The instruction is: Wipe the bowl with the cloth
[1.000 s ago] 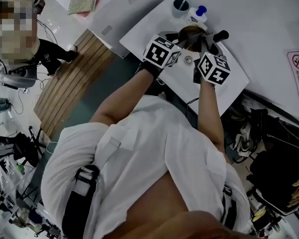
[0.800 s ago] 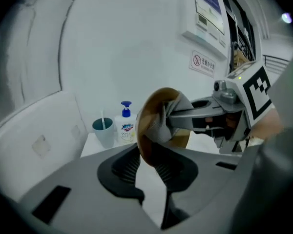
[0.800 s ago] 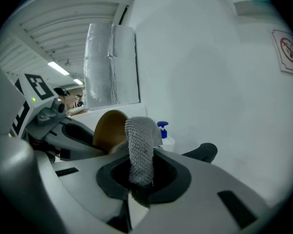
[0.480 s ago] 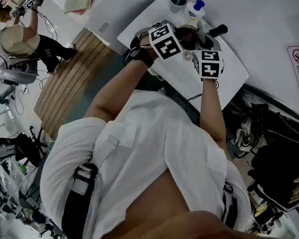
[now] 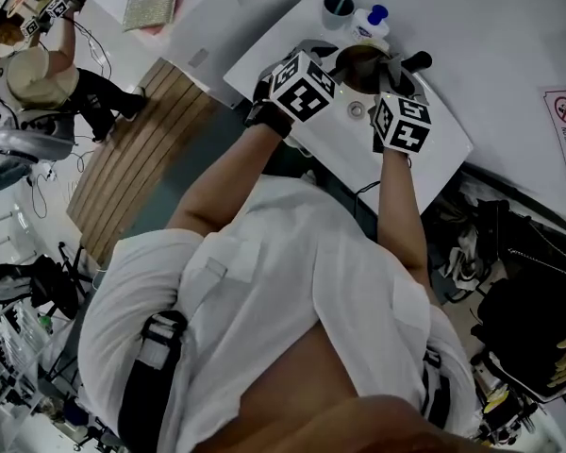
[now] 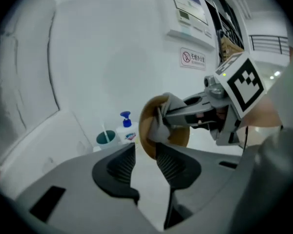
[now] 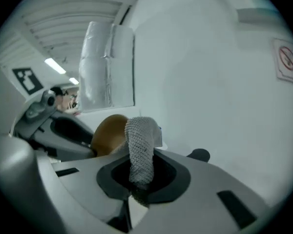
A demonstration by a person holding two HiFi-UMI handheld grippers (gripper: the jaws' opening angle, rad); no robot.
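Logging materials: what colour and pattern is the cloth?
The cloth is light grey with a fine mesh-like weave, clearest in the right gripper view.

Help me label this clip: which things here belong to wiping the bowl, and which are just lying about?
In the job:
bowl
cloth, clamped in the right gripper
left gripper, jaws opening with the bowl's rim between them

Lying about:
pump bottle
cup
wall sign
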